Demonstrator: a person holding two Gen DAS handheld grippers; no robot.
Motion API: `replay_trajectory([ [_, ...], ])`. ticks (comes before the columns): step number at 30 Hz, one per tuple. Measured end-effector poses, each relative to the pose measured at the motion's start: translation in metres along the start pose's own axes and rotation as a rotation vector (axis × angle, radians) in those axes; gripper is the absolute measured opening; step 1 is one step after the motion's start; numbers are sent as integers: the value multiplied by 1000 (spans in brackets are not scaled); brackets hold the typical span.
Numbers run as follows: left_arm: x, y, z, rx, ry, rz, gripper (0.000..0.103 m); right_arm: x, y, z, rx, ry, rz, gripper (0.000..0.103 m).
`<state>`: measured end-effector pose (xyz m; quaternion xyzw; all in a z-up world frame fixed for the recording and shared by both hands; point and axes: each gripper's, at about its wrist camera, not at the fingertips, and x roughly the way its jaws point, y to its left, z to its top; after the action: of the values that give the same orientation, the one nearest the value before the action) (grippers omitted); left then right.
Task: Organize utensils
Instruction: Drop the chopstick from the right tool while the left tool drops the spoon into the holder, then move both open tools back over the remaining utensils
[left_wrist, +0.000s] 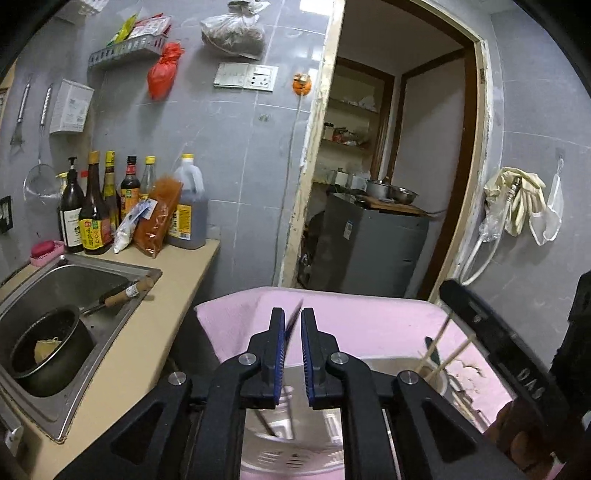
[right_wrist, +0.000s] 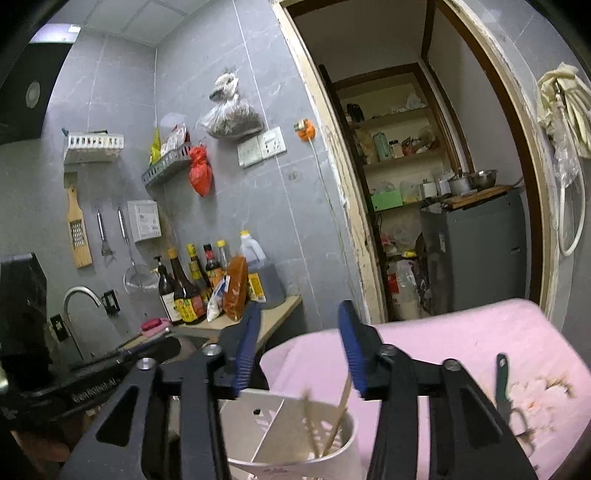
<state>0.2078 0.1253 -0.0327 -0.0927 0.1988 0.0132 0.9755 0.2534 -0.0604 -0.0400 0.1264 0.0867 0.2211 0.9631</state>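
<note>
Left gripper (left_wrist: 293, 314) is clamped on a thin utensil (left_wrist: 294, 315), upright, with the white holder (left_wrist: 295, 458) straight below, bottom center; right gripper (right_wrist: 301, 325) hangs open.

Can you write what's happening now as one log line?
left gripper: shut on thin utensil | right gripper: open, above white holder | chopsticks: standing in holder

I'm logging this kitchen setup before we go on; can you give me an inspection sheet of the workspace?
Surface: pink cloth, stained at right.
Job's things: white holder with chopsticks; green-handled utensil on the cloth.
Clutter: sauce bottles, pot in sink.
Grippers: left gripper jaws nearly shut on a thin utensil; right gripper jaws open, empty.
Cables: white hose on wall.
Surroundings: grey tiles, open doorway.
</note>
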Motion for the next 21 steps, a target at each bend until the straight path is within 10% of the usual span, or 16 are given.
replay_trajectory([
  [14, -31, -77, 41, 27, -118, 5, 81, -62, -54, 74, -50, -63, -131, 96],
  [21, -35, -128, 39, 88, -171, 35, 103, -86, -95, 81, -111, -34, -237, 102],
])
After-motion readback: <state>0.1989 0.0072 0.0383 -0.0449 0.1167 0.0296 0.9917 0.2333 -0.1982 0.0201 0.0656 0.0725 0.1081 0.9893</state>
